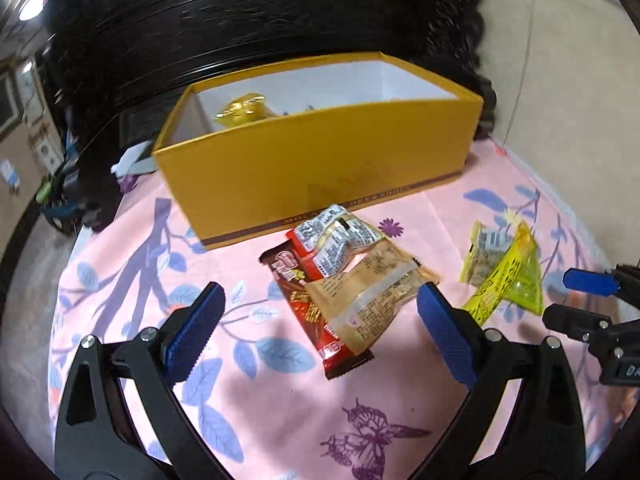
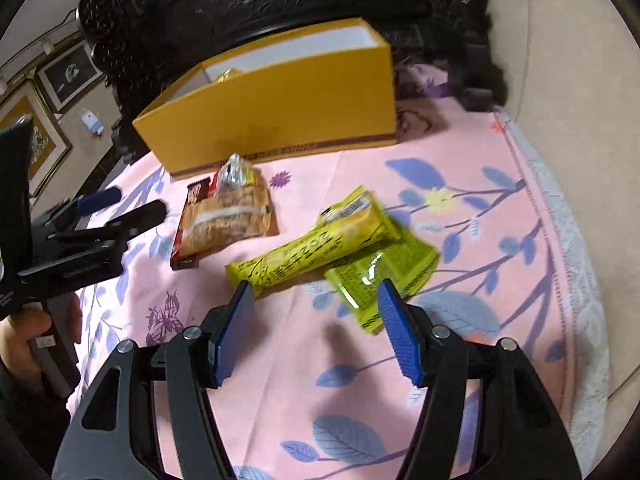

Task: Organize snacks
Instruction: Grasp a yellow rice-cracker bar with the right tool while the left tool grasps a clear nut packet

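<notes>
Pink floral tablecloth (image 1: 280, 420) right up front, leaves and a purple butterfly printed on it. The left gripper (image 1: 320, 300) hangs with fingers spread wide, nothing between them, above the brown snack packet (image 1: 372, 292) that lies over a red bar (image 1: 304, 304). The right gripper (image 2: 316, 296) is parted too, empty, poised over the yellow-green packets (image 2: 320, 244), one lying across the other. Both snack piles sit on the cloth just in front of the yellow box (image 1: 320, 160), the brown and red pile nearly touching it. Inside the box, by its left end, is a gold-wrapped item (image 1: 244, 110). Lettering runs along the box's brown base band, too blurred to read. Behind the box stands dark carved furniture (image 2: 280, 0); framed pictures (image 2: 68, 72) hang far left.
</notes>
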The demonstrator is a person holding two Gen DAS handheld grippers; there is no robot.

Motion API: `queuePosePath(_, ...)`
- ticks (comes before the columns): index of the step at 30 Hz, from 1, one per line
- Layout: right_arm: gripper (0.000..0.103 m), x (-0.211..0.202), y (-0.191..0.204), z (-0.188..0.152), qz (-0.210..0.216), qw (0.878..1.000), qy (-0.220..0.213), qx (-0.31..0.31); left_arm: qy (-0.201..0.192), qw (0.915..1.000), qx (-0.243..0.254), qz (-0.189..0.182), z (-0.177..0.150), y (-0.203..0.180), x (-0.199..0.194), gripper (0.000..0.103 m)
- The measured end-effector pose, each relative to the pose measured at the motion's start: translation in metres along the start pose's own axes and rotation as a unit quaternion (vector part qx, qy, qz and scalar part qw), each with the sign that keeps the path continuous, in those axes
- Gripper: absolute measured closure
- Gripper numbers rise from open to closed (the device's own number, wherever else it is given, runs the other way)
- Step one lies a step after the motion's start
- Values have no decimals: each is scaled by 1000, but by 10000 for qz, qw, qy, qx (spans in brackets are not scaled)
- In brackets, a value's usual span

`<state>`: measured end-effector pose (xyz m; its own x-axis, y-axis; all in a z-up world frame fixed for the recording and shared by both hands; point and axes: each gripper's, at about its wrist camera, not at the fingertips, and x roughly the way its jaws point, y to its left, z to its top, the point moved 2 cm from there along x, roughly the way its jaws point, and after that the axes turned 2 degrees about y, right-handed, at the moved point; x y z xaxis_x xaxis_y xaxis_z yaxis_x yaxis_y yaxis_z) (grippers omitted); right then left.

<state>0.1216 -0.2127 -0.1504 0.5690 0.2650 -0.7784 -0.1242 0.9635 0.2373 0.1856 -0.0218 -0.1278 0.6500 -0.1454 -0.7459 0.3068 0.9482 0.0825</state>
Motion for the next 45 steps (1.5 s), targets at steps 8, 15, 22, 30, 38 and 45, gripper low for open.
queuePosePath(8,38,29,-9,15,61,9995,140,285,399,9980,439,200,-5,-8,36,5)
queuePosePath(15,38,50,-5,29,7,9996,158,218,479,9970,564,217,-4,-10,48,5)
queuePosePath(22,48,69,17,43,-547,9975,109,-438,465,9972,555,182,-3,-10,52,5)
queuePosePath(30,83,66,18,39,-231,9990,144,-352,400,9961,781,-2,5,-21,57,5)
queuePosePath(38,84,48,7,41,-271,9993,-14,-273,653,9933,880,-361,2,-44,77,4)
queuePosePath(45,84,40,-3,41,-315,9993,-111,-145,677,9928,660,-739,-1,-43,86,14)
